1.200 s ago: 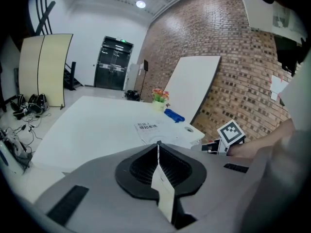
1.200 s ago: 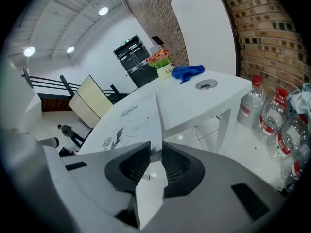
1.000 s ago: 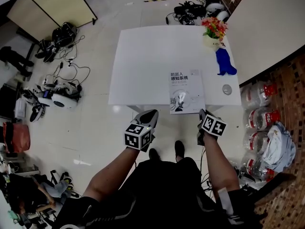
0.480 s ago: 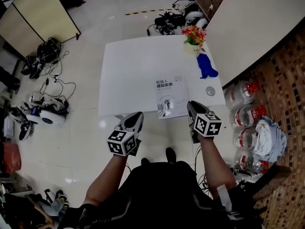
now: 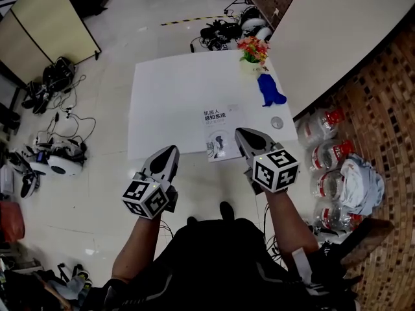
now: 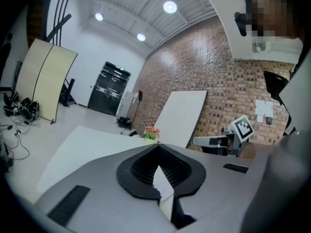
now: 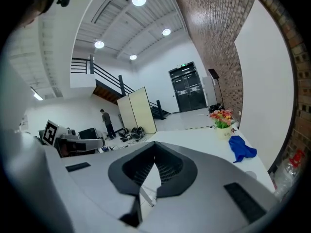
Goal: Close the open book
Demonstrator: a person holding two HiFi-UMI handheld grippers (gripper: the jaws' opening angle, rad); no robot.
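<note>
Book [image 5: 219, 133] closed at counter's [image 5: 168, 96] 5 o'clock: job seems done, only retreat remains. Left gripper's [image 5: 170, 153] fingers together; right gripper's [image 5: 241, 133] just closed, both empty.

On the bench [image 5: 168, 102], near the front edge and right of centre: book [image 5: 219, 135]. Behind it at the far right corner, flower pot [image 5: 251, 49]; nearer along the right edge, cloth [image 5: 269, 91], then small disc [image 5: 277, 122]. On the floor right of the bench, bottles [image 5: 327, 154]; on the left, cables [image 5: 61, 118]. Left tongs [image 5: 170, 151] before the front edge, left of the book; right tongs [image 5: 242, 133] just right of it.
</note>
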